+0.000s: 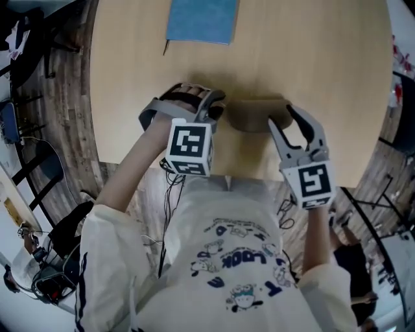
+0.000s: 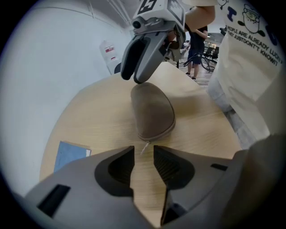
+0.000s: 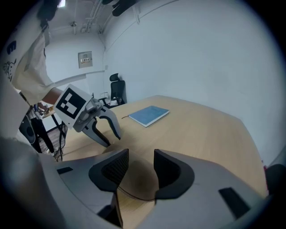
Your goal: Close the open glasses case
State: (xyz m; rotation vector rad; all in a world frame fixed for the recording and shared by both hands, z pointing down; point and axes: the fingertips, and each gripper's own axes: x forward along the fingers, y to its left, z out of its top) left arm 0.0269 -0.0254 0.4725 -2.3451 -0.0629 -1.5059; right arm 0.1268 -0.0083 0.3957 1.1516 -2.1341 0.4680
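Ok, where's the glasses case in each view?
Head view: glasses case just above centre.
Left gripper view: glasses case at centre, beyond the jaws.
Right gripper view: glasses case low, seen through the jaws' gap.
Shared landmark: blue notebook, in all three.

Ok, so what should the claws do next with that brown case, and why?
Probably press gently down on the brown oval fabric glasses case with the right claw, to make sure it is shut. Its lid already looks down, with only a thin seam showing, and that open claw hangs over its far end. The left claw is open and empty.
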